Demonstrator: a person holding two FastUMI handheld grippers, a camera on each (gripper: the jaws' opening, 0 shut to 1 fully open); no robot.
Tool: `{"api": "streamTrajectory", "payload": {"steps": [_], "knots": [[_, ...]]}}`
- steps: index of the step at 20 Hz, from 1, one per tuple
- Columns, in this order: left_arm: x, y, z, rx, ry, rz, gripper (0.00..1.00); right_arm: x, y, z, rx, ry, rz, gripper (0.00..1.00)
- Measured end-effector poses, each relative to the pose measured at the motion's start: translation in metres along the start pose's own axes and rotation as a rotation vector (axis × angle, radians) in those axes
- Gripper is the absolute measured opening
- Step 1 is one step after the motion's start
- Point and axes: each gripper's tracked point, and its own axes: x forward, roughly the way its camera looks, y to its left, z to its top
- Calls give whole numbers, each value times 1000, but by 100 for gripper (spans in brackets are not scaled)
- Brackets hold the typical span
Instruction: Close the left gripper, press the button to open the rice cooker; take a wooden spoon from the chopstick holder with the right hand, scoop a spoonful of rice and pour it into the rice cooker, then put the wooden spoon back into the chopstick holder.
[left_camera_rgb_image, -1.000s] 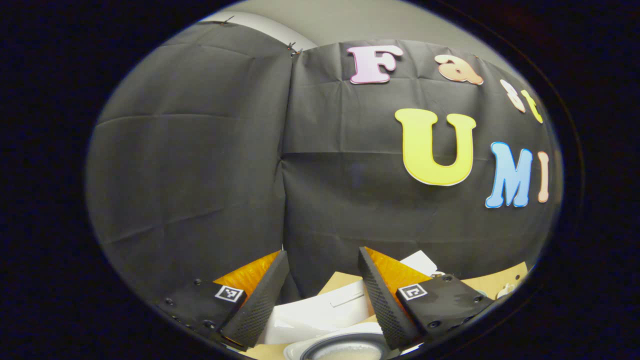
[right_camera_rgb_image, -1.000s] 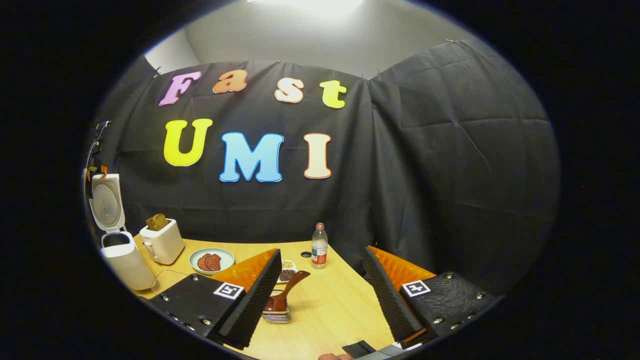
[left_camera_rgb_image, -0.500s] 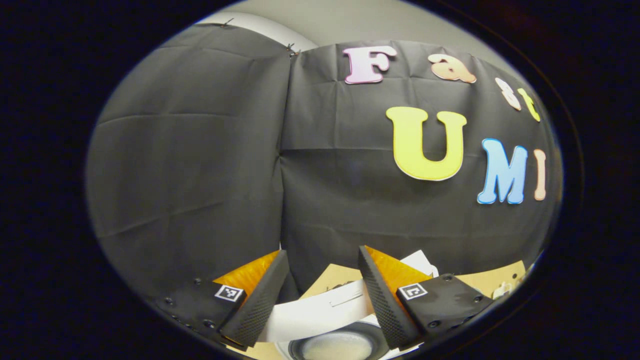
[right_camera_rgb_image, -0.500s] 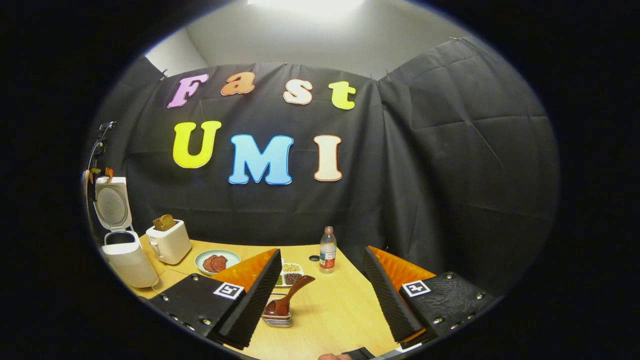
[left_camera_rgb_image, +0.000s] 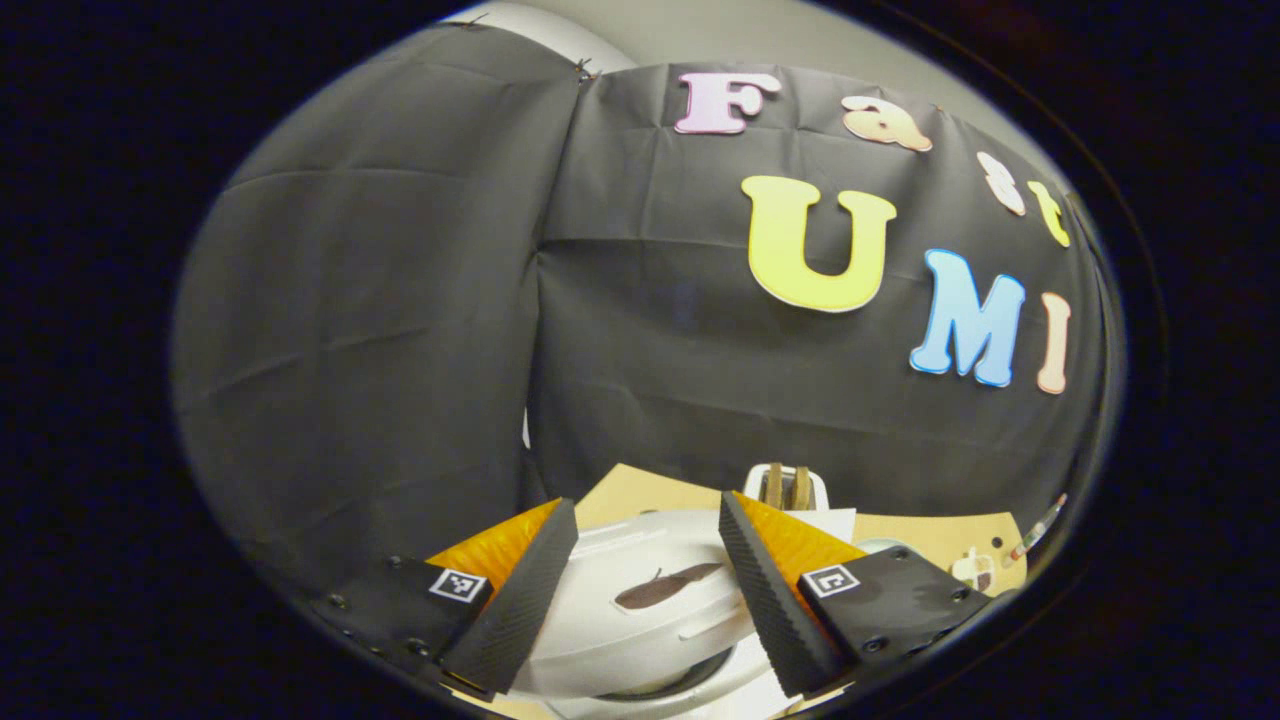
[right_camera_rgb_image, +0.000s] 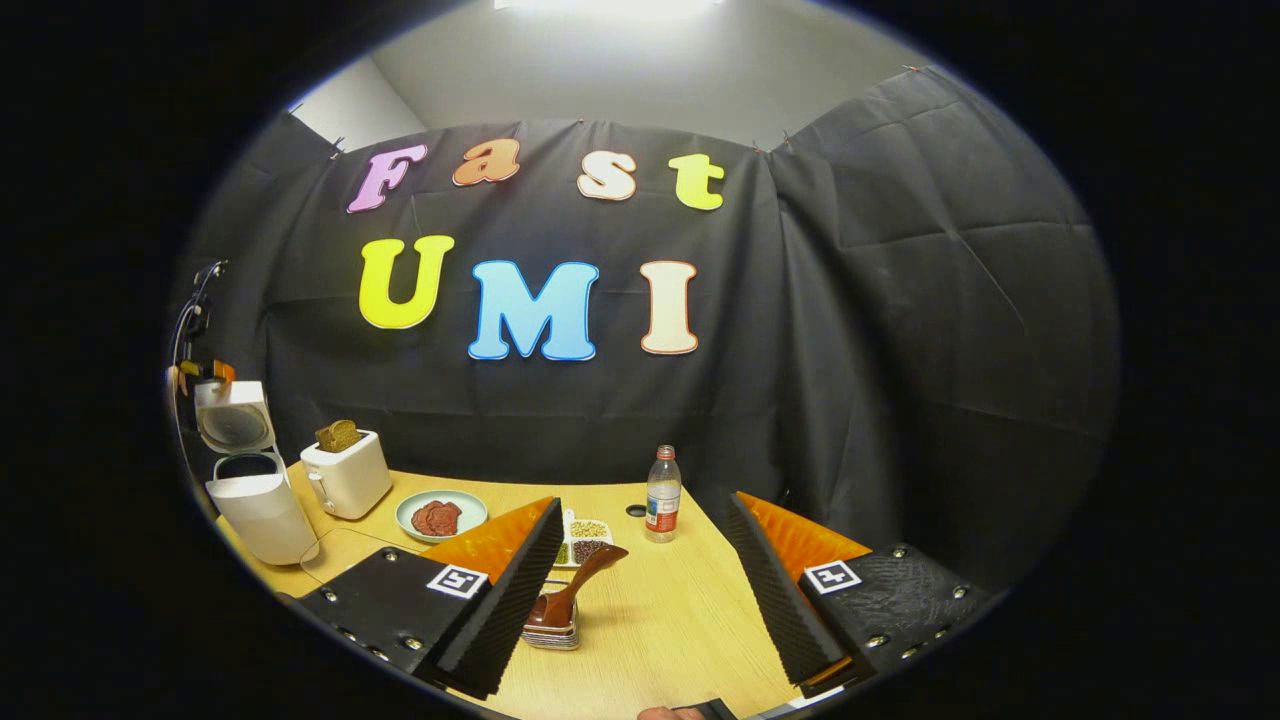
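The white rice cooker (right_camera_rgb_image: 260, 515) stands at the table's far left in the right gripper view, its lid (right_camera_rgb_image: 235, 420) tilted part way down over the pot. My left gripper (left_camera_rgb_image: 645, 503) is open just above that lid (left_camera_rgb_image: 650, 600), whose white top lies between and below the fingers; whether they touch it I cannot tell. A brown wooden spoon (right_camera_rgb_image: 575, 585) rests on a stack of small dishes in front of my right gripper (right_camera_rgb_image: 645, 500), which is open and holds nothing.
A white toaster (right_camera_rgb_image: 348, 475) with bread stands beside the cooker and shows again as the toaster (left_camera_rgb_image: 785, 487) behind the lid. A plate of meat (right_camera_rgb_image: 441, 515), a divided dish of grains (right_camera_rgb_image: 580, 540) and a water bottle (right_camera_rgb_image: 662, 495) stand on the wooden table (right_camera_rgb_image: 680, 620).
The cooker's lid has swung from upright to a downward tilt, covering the pot seen before in the left gripper view. The right gripper has barely moved.
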Motion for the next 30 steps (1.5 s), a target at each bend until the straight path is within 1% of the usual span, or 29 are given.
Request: {"api": "streamTrajectory", "payload": {"steps": [1, 3, 5, 7, 10, 11, 12, 13, 16, 17, 23, 26, 27, 28, 30], "knots": [[-3, -5, -10, 27, -3, -1, 100, 2, 1, 0, 0, 1, 9, 99], [-11, -10, -32, 65, 19, 1, 100, 7, 3, 0, -8, 2, 27, 99], [-16, -15, -47, 65, 34, -1, 100, 10, 6, -1, -18, 5, 44, 99], [-21, -17, -54, 50, 41, 0, 98, 12, 10, -2, -25, 4, 59, 99], [-24, -22, -71, 19, 68, -1, 98, 15, 9, -3, -41, 5, 69, 99], [-23, -24, -77, 23, 71, -1, 98, 16, 9, -4, -42, 8, 70, 99], [-23, -26, -81, 33, 71, -1, 96, 16, 10, -4, -40, 11, 72, 99], [-21, -26, -85, 45, 72, 0, 98, 17, 9, -4, -38, 13, 73, 99], [-21, -28, -99, 61, 92, 5, 100, 18, 8, -4, -35, 15, 70, 99], [-21, -29, -103, 72, 98, 7, 98, 18, 9, -6, -34, 16, 71, 99], [-20, -30, -121, 140, 136, 16, 98, 19, 14, -12, -39, 36, 80, 99], [-19, -29, -125, 139, 156, 24, 96, 18, 20, -8, -48, 28, 90, 99], [-19, -29, -127, 152, 162, 28, 98, 18, 21, -8, -56, 24, 91, 99], [-17, -28, -129, 165, 180, 37, 98, 18, 22, -8, -61, 23, 91, 99], [-14, -29, -127, 143, 174, 51, 98, 18, 27, -9, -55, 23, 99, 99]]}}
